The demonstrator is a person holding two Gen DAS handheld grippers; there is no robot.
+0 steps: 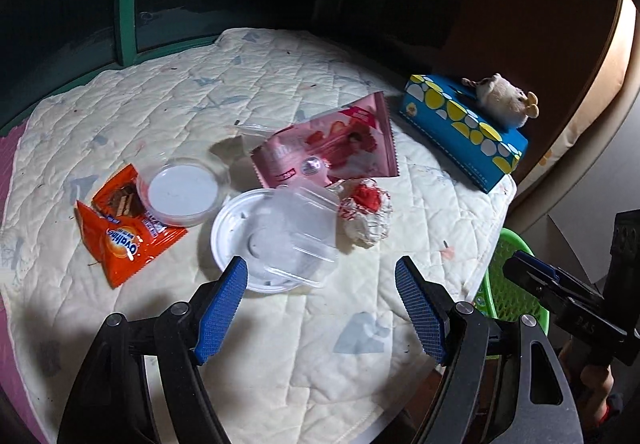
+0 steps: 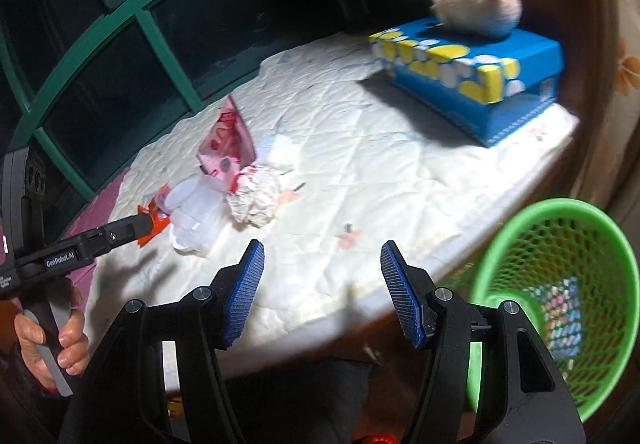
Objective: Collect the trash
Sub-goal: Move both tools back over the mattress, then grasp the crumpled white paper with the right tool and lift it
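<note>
On the quilted pad [image 1: 280, 92] covering the bench, running from left to right:

Orange snack wrapper [image 1: 120, 240]: lying flat at the left end, one corner tucked under the round tub. Likely thin, crinkly and slick; best pinched at a free edge.

Round clear tub [image 1: 182, 190]: sitting upright on the wrapper, showing a white bottom. Probably light and springy; the rim is looking like the place to grip.

White lid [image 1: 236, 232]: lying flat just right of the tub, with a clear hinged box [image 1: 304, 228] resting on top of it. Both seem light, stiff and slippery; an overhanging edge of the box is offering the easiest hold.

Pink pouch [image 1: 340, 144]: leaning behind the box, partly propped up. Soft film, likely to buckle; take it by an upper corner.

Crumpled red-and-white paper [image 1: 366, 212]: touching the box on its right. Soft and squashable, graspable nearly anywhere.

Blue tissue box [image 1: 460, 124] with a plush toy [image 1: 504, 100] on top: standing at the far right corner, well apart from the trash.

Green mesh basket [image 2: 560, 300]: waiting off the bench's right edge, lower down, something colourful showing at its bottom.

Left tongs [image 1: 322, 276]: hovering released over the near rim of the lid, nothing between them.

Right tongs [image 2: 322, 268]: hanging released above the bench's near edge, holding nothing, the basket just to their right.
</note>
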